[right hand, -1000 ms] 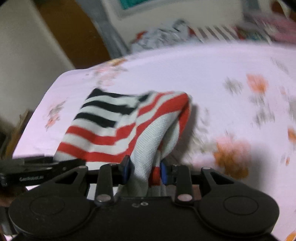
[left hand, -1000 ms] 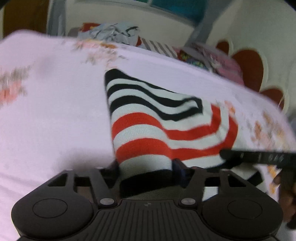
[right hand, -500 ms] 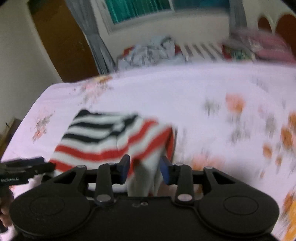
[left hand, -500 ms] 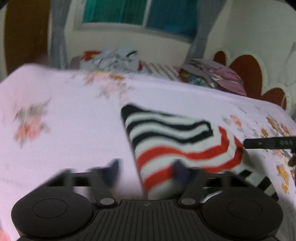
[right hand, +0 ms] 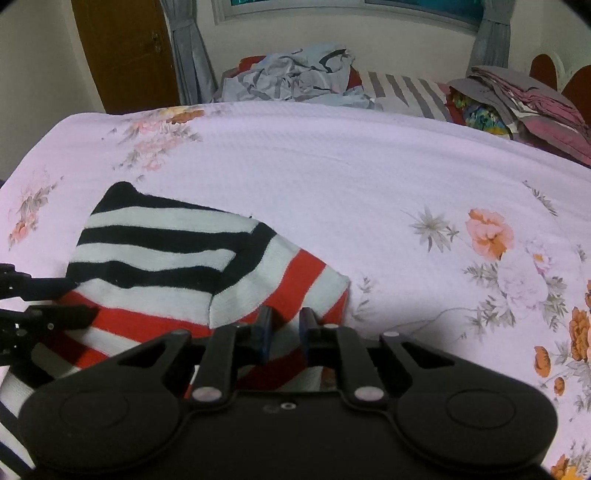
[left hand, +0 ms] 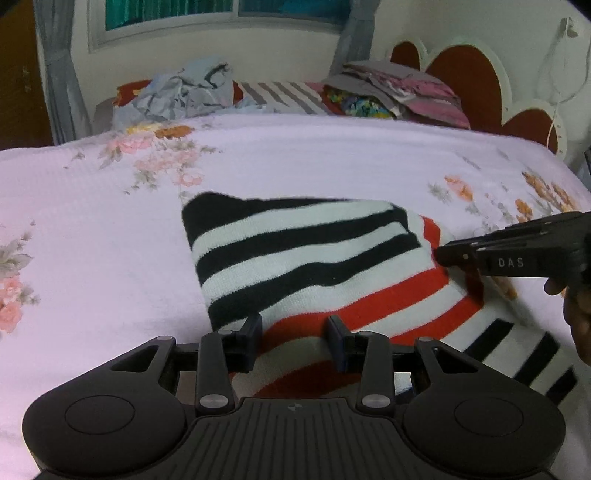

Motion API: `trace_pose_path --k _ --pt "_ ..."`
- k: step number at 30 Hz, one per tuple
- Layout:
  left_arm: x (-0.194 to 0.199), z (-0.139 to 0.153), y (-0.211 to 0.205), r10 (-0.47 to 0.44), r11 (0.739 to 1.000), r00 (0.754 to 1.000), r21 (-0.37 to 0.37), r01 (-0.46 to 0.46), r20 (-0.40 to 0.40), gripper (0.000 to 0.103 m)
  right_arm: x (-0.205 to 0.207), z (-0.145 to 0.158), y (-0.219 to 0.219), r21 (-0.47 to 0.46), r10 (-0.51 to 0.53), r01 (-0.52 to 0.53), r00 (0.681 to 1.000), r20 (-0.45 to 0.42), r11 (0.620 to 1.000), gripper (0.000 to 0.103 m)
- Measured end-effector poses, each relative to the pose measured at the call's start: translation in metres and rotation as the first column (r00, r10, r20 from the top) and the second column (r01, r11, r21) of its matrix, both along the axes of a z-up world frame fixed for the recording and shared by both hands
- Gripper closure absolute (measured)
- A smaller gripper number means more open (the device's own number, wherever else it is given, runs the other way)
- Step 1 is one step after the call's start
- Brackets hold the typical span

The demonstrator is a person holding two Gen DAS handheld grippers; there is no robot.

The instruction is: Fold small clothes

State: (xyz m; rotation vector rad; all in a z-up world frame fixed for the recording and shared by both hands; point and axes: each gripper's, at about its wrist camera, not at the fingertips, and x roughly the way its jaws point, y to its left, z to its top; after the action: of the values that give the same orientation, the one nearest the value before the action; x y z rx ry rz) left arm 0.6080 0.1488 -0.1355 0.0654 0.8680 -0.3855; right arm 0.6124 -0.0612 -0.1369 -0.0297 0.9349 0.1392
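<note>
Pink bed cover (left hand: 92, 258) with flowers lies under everything we see. Our striped top (left hand: 314, 258) rests on it, folded over, with black, white and red stripes. It lies right in front of our left gripper (left hand: 293, 341), whose fingers (left hand: 253, 341) stand apart above the cloth and squeeze nothing. Our right gripper (right hand: 284, 332) has just been closing; its fingers (right hand: 264, 332) are near each other with a gap, over the red edge of the top. Far past the fingers, a heap of clothes (right hand: 295, 77) sits by the curtain (right hand: 188, 51), window (left hand: 221, 14) and brown door (right hand: 125, 51).
</note>
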Motion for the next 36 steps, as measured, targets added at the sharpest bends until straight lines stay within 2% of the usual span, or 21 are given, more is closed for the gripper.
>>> trace_pose_path --k 3,7,9,11,14,16,18,21,24,32,33,35,36 --pt "-0.030 0.015 0.010 -0.008 1.000 0.999 -0.027 0.009 0.051 0.065 -0.025 0.022 0.004 0.012 0.044 -0.045 0.997 0.064 0.999 0.090" --pt "-0.070 0.016 0.017 0.001 1.000 0.998 -0.022 0.000 0.062 0.071 -0.070 0.035 0.011 0.016 0.136 -0.138 0.986 0.093 0.990 0.090" --pt "-0.091 0.018 0.023 0.032 0.999 0.997 -0.045 -0.029 0.072 0.071 -0.090 0.039 0.011 0.049 0.158 -0.164 0.983 0.097 0.985 0.090" --pt "-0.106 0.017 0.026 0.057 0.996 0.997 -0.070 -0.053 0.054 0.071 -0.110 0.041 0.014 0.029 0.196 -0.199 0.976 0.098 0.980 0.088" --pt "-0.130 0.011 0.019 0.056 0.997 0.997 -0.049 -0.054 0.052 0.071 -0.132 0.039 0.019 -0.003 0.259 -0.260 0.961 0.098 0.966 0.093" --pt "-0.140 0.009 0.010 0.035 0.999 0.997 -0.031 -0.033 0.066 0.071 -0.140 0.034 0.023 -0.071 0.291 -0.285 0.951 0.101 0.956 0.095" --pt "-0.142 0.003 0.001 0.021 0.999 0.997 0.024 -0.023 0.075 0.071 -0.139 0.025 0.020 -0.110 0.265 -0.256 0.961 0.079 0.960 0.103" --pt "-0.140 -0.006 0.003 0.033 0.999 0.998 0.019 -0.034 0.045 0.071 -0.135 0.006 0.010 -0.100 0.240 -0.236 0.970 0.035 0.967 0.103" --pt "-0.145 -0.013 0.007 0.050 0.998 0.998 0.023 -0.051 0.041 0.071 -0.140 -0.003 0.017 -0.164 0.270 -0.257 0.961 0.062 0.952 0.103" --pt "-0.161 -0.015 0.008 0.103 0.994 0.992 0.032 -0.105 0.069 0.071 -0.149 -0.001 0.009 -0.113 0.210 -0.200 0.974 0.086 0.973 0.103" --pt "-0.166 -0.010 0.009 0.115 0.993 0.990 0.019 -0.117 0.079 0.071 -0.156 0.008 0.010 -0.108 0.201 -0.189 0.974 0.104 0.976 0.103" --pt "-0.178 -0.001 0.013 0.129 0.991 0.987 -0.052 -0.124 0.099 0.071 -0.176 0.022 0.015 -0.119 0.231 -0.213 0.959 0.164 0.970 0.103" --pt "-0.182 0.000 0.013 0.139 0.989 0.985 -0.071 -0.132 0.099 0.071 -0.181 0.021 0.016 -0.123 0.241 -0.223 0.958 0.156 0.967 0.103"
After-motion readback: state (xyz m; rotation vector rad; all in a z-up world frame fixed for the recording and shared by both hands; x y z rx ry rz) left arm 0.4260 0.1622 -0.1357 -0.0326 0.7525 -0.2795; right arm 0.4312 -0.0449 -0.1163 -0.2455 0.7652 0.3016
